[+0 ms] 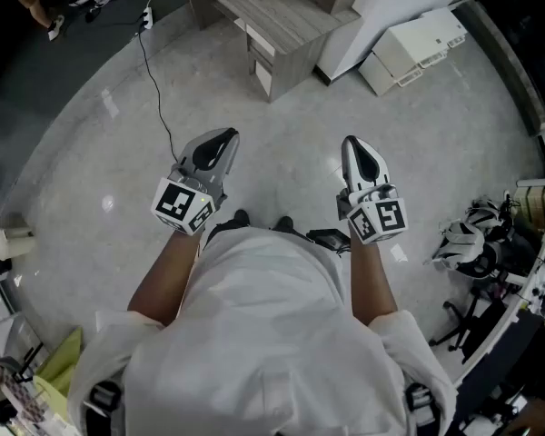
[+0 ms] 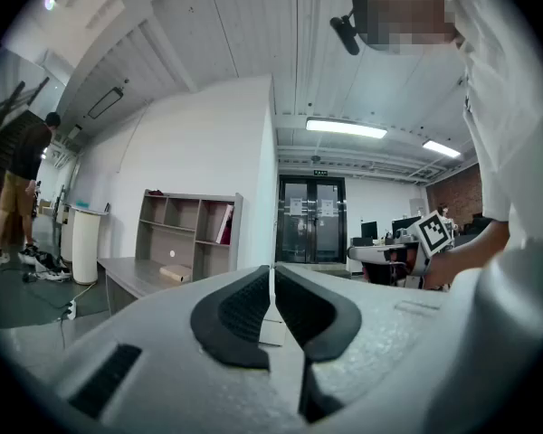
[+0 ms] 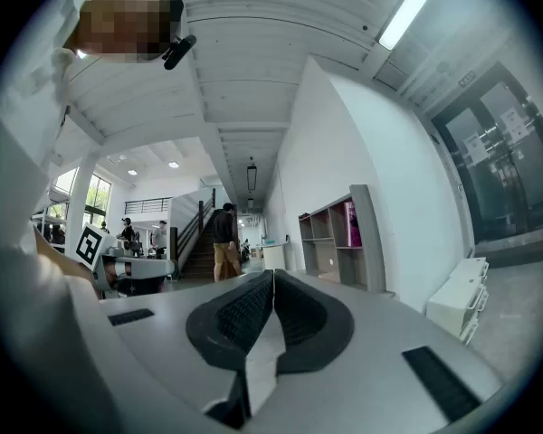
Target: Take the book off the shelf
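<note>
**A:** How do the jaws stand on your side?

**B:** On my screen the left gripper [image 2: 271, 283] has its two dark pads pressed fully together, with nothing between them. The right gripper [image 3: 272, 280] is the same: its pads meet at the tips and hold nothing. In the head view I see both grippers held level in front of the person, side by side over the pale floor [image 1: 100, 153], one in each hand.

**A:** And where is the book?

**B:** The book [image 2: 224, 224] is pink. It stands in the upper right compartment of the grey shelf [image 2: 172, 233] and leans a little. The shelf is at the far end of a grey desk [image 2: 127, 277], against the white wall [image 2: 208, 143]. Both grippers are well apart from it, so the book is not touched.

**A:** Is there anything else near it?

**B:** A small flat brown thing [image 2: 174, 275] lies on the desk in front of the shelf; I cannot tell what it is. In the right gripper view a white cabinet [image 3: 457, 304] stands on the floor to the right of the shelf. A second person [image 3: 222, 238] stands far away near a staircase [image 3: 188, 242]. A black cable [image 1: 156, 98] runs over the floor to the left of the desk.
</note>
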The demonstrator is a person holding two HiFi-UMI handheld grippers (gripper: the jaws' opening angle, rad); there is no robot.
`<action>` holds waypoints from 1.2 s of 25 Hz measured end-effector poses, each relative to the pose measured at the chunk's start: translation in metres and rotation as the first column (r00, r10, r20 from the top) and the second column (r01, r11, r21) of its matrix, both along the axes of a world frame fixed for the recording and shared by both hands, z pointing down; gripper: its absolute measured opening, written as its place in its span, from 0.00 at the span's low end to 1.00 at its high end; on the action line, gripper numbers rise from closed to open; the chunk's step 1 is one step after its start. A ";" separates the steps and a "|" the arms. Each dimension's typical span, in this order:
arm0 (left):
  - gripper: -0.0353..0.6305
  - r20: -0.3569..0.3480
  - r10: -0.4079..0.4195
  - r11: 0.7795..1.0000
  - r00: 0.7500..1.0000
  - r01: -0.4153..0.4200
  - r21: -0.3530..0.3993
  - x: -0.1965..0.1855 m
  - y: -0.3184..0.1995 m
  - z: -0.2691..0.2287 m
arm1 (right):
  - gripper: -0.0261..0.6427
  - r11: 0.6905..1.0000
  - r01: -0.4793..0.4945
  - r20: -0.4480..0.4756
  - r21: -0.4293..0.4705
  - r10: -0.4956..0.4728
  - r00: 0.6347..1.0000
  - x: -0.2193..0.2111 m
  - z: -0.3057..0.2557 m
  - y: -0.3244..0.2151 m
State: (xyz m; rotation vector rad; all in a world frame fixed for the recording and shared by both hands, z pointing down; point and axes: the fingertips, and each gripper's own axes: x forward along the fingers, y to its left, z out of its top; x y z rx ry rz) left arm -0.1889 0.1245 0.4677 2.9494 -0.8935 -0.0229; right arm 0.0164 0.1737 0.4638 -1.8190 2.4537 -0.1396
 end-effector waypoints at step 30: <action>0.09 0.002 -0.071 0.997 0.997 0.071 -0.029 0.048 0.021 -0.001 | 0.07 0.989 0.149 0.203 0.022 -0.150 0.968 0.050 0.021 0.002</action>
